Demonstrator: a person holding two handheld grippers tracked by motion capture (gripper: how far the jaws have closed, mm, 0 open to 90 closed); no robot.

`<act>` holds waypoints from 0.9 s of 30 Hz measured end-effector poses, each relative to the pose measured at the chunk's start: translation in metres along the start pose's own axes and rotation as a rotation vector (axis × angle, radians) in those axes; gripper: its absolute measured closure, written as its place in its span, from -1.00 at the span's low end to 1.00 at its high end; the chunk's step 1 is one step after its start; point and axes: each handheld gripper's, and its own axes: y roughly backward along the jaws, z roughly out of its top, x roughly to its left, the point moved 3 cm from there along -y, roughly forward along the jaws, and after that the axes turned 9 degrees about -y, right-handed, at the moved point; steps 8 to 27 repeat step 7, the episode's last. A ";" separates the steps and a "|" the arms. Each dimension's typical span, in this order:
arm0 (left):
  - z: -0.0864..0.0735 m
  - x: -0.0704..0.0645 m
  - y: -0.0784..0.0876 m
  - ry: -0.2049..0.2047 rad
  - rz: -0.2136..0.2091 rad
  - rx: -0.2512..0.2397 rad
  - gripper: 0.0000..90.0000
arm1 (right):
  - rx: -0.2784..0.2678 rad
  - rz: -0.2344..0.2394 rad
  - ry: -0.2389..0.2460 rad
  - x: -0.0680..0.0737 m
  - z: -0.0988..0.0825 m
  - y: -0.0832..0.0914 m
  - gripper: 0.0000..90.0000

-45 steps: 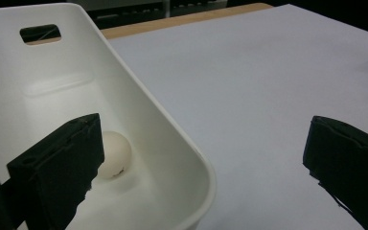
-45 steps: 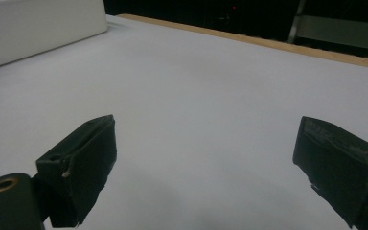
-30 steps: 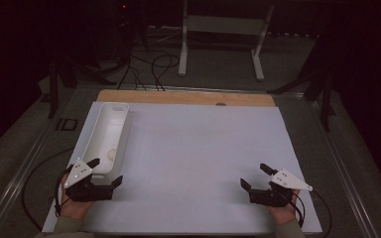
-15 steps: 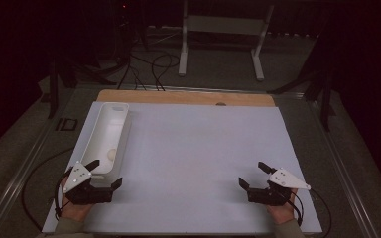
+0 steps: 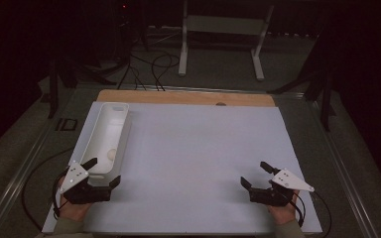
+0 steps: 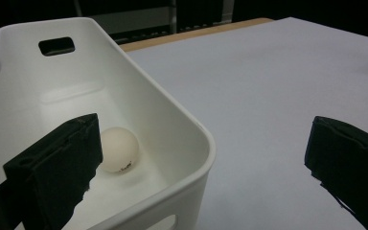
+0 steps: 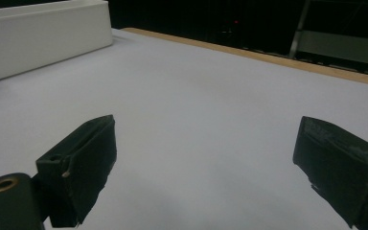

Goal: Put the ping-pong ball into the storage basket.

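Observation:
A long white bin lies along the left side of the white table, and a small white ball rests near its near end. My left gripper is open at the bin's near right corner. In the left gripper view the bin's rim runs between the jaws of the left gripper: one jaw stands over the inside beside the ball, the other over the table. My right gripper is open over bare table at the near right; the right gripper holds nothing.
A wooden strip runs along the table's far edge. Beyond it on the dark floor stand a white metal stand and cables. The right gripper view shows the bin's side far off at upper left.
My left gripper has drifted slightly left and toward the near edge. The right gripper has barely moved. Both stay open.

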 end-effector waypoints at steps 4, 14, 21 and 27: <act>0.001 0.000 0.000 -0.004 0.005 0.000 -1.00 | 0.001 0.001 0.003 0.000 0.000 0.000 -0.84; 0.002 0.001 0.000 0.004 0.011 -0.005 -1.00 | 0.000 0.001 0.003 -0.001 -0.001 0.000 -0.84; 0.002 0.001 0.000 0.004 0.011 -0.005 -1.00 | 0.000 0.001 0.003 -0.001 -0.001 0.000 -0.84; 0.002 0.001 0.000 0.004 0.011 -0.005 -1.00 | 0.000 0.001 0.003 -0.001 -0.001 0.000 -0.84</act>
